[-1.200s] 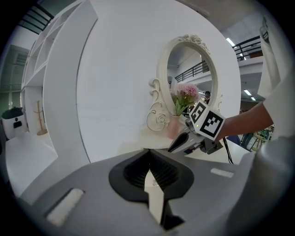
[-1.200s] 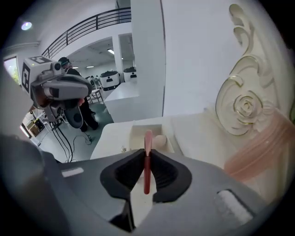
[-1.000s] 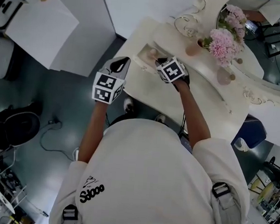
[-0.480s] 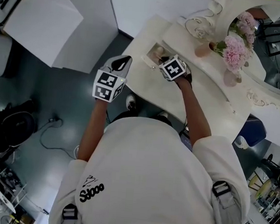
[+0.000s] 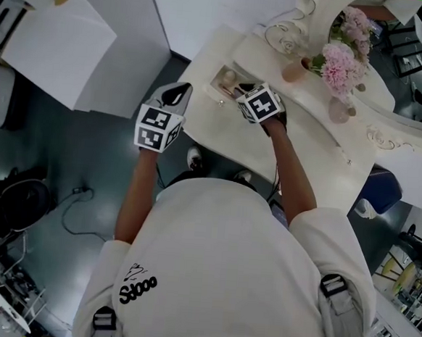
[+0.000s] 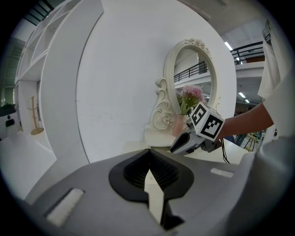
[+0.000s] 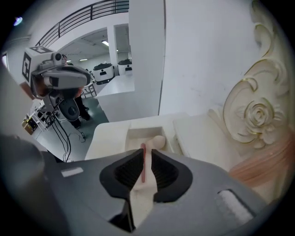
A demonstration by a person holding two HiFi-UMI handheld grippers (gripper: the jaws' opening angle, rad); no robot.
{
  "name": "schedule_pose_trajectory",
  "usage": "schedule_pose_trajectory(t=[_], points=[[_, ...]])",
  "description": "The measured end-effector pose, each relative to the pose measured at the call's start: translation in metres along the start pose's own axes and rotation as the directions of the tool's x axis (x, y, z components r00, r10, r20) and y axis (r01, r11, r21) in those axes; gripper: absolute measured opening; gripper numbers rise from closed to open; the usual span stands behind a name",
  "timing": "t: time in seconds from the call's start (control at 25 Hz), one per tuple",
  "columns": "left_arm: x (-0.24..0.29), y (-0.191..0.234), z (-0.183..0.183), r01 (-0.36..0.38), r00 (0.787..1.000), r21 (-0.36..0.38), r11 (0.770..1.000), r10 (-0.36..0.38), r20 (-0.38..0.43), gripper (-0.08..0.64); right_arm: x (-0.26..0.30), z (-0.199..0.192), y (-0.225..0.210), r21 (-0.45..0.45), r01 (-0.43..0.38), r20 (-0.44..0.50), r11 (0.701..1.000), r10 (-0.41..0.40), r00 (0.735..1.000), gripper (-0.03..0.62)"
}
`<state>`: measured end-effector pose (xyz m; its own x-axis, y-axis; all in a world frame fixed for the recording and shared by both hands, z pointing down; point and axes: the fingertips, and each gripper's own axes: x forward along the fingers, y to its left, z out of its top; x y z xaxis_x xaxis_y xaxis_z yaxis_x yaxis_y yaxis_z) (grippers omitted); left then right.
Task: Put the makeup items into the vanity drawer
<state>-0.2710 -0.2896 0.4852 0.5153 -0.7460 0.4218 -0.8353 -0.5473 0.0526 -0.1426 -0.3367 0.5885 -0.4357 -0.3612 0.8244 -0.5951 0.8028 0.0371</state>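
Vanity drawer (image 7: 138, 134) holds pink stick (image 7: 143, 161) lying lengthwise.

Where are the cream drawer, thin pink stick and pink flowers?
cream drawer (image 7: 143, 132): right gripper view, back wall.
thin pink stick (image 7: 143, 162): right gripper view, mid-shaft.
pink flowers (image 5: 339, 61): head view, largest bloom.

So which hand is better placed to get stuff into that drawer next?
Right. The right gripper hangs over the open drawer. Its jaws have just been opening, with a thin pink stick between them. The left gripper is shut, empty, and held beyond the edge of the vanity.
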Motion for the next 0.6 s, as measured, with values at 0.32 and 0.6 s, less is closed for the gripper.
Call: schedule_pose_trajectory(t=[0.32,0.6], points=[[0.027,-0.026,0.064,0.030,0.997,0.092,0.995,-0.036,0.066,0.017,-0.119,0.019,-0.045,0.069,0.236,0.228,0.969,-0.246,0.942,0.002],[0.056,-0.076,0.140,0.084,0.978,0.187,0.979,-0.117,0.174,0.017,-0.242,0.016,-0.089,0.165,0.411,0.386,0.897,-0.442,0.810,0.002]])
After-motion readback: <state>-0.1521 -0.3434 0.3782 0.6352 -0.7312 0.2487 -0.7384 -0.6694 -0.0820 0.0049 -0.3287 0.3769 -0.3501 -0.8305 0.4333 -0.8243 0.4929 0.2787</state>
